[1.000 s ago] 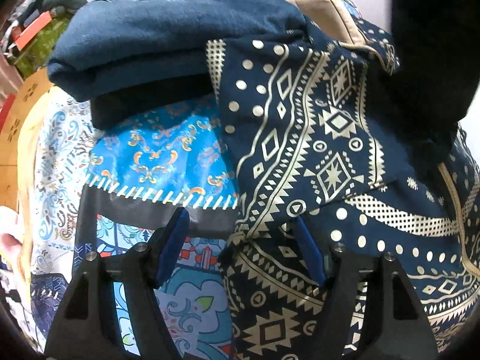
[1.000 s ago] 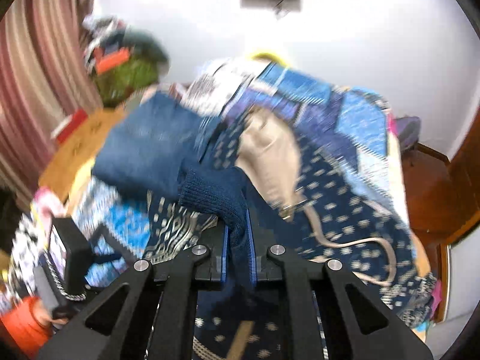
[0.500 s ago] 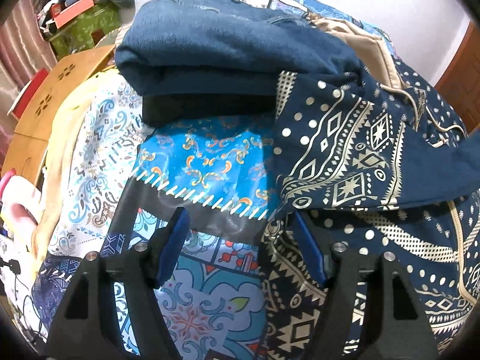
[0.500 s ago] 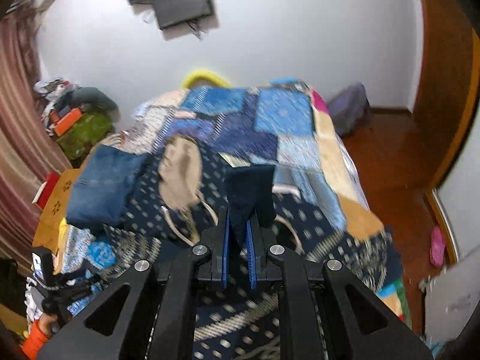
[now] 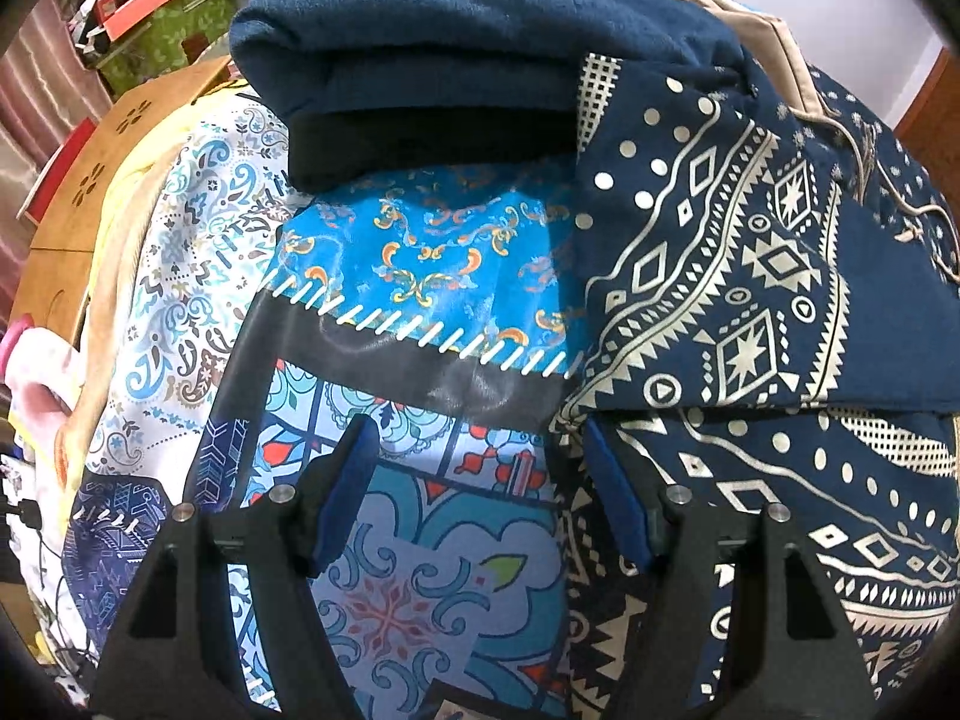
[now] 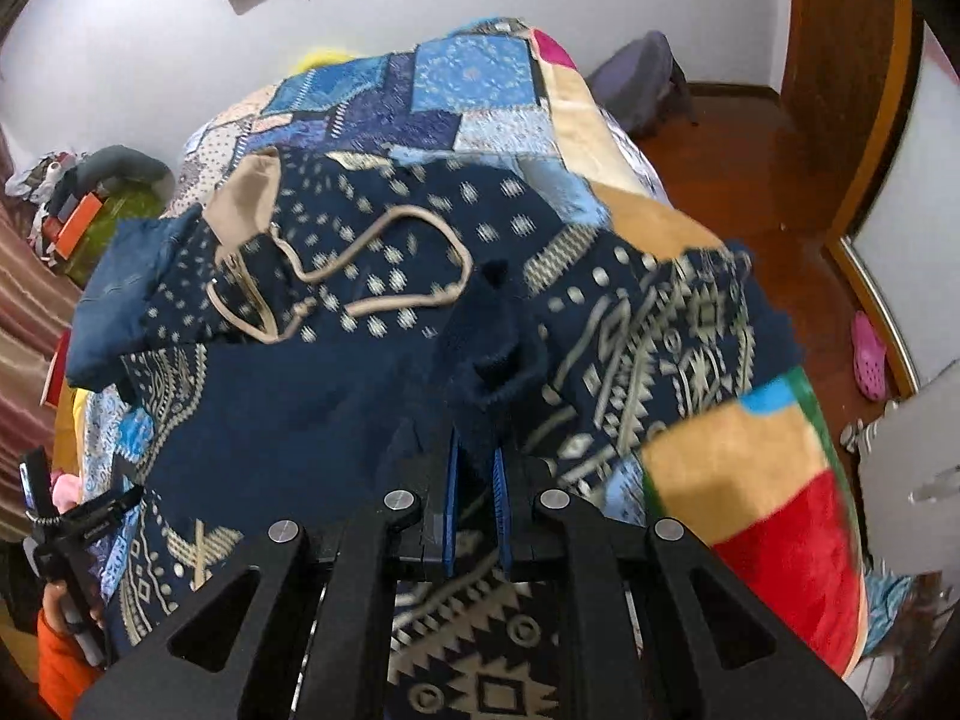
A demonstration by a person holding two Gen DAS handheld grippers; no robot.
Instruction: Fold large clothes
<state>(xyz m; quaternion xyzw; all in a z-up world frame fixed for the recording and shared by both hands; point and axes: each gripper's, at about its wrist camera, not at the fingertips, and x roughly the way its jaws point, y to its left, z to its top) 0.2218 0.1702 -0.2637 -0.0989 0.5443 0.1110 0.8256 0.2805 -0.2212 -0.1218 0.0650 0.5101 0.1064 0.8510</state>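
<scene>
Each claw (image 5: 480, 504) (image 6: 476, 504) is black, with blue pads (image 5: 342, 495) and silver screws

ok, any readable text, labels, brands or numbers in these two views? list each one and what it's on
None can be read.
Strap on the left tongs' handle, seen at the edge of the right wrist view: a line of small lettering, too small and blurred to read.
Orange-red box on the shelf clutter: no legible print.
Navy patterned garment: only geometric shapes and dots, no lettering.
Patchwork bedspread: ornament only.
</scene>
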